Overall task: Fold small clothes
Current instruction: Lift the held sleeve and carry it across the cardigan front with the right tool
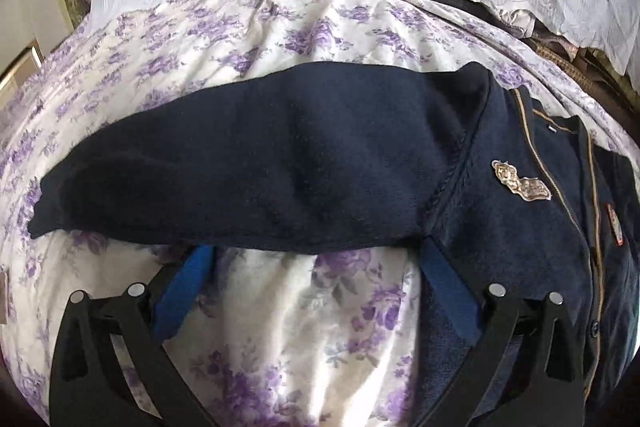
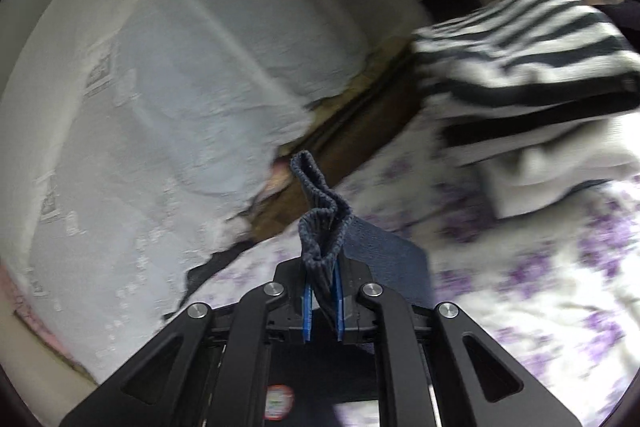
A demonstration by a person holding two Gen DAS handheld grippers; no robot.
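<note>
A navy cardigan (image 1: 500,163) lies on the flowered bedsheet (image 1: 280,327), one sleeve (image 1: 240,171) stretched sideways away from its button front. The left tongs (image 1: 316,259) hover wide open, empty, at the sleeve's near edge. The right tongs (image 2: 323,291) are clamped on a bunched ribbed navy cuff (image 2: 320,227), lifted above the sheet, near a striped folded pile (image 2: 528,67). To fold well, carry the cuff across the cardigan's front, keeping the sleeve flat.

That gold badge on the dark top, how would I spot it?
Find the bed's purple-flowered sheet, then the navy cardigan spread across it. The badge sits on its chest, beside the tan-trimmed front opening; it alone is pale gold, unlike the small red patch further right.
</note>
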